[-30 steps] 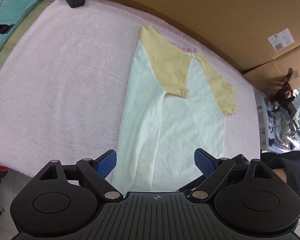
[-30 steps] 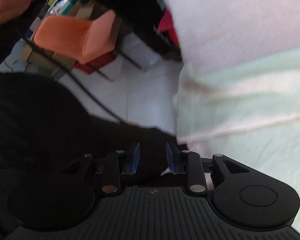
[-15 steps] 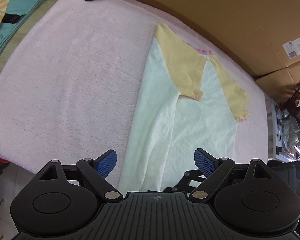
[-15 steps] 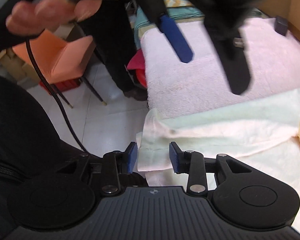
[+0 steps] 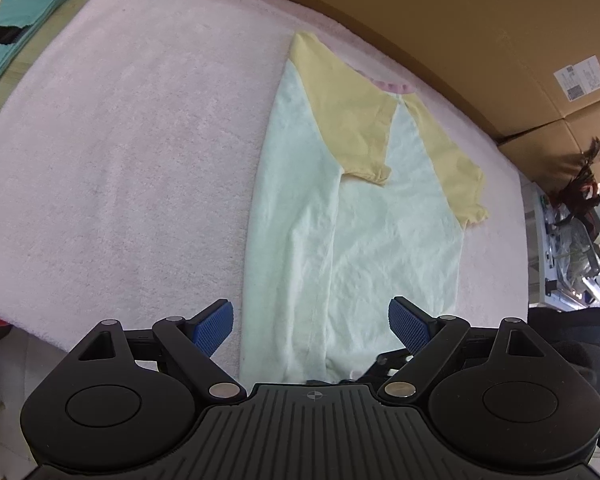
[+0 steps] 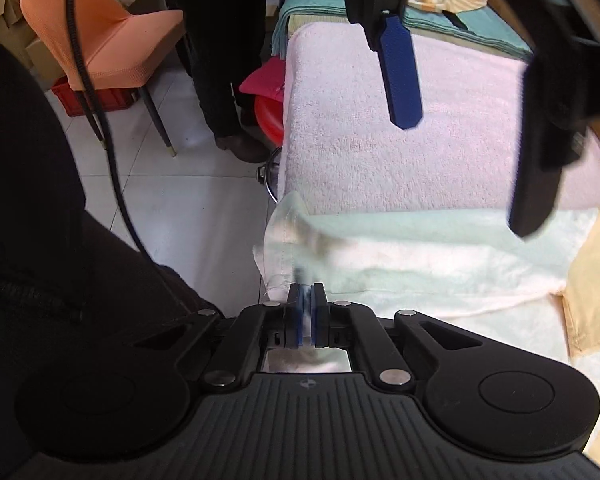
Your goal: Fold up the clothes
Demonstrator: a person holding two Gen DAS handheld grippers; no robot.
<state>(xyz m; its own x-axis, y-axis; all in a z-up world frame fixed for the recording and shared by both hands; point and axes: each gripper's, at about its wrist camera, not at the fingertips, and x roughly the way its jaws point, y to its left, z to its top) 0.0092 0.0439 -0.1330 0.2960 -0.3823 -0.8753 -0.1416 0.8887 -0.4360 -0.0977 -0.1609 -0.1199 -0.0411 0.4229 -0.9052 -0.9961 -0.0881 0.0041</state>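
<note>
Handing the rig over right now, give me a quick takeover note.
Right hand-held gripper: jaws have just closed, now shut on the hem corner of the T-shirt at the table's near edge.
Left hand-held gripper: open, holding nothing, above the hem.
T-shirt lies flat on the pink towel, collar towards the cardboard boxes.
Done: one side and its yellow sleeve are folded in over the body.
Left: the other sleeve lies spread out; fold that side in, then fold hem to collar.
</note>
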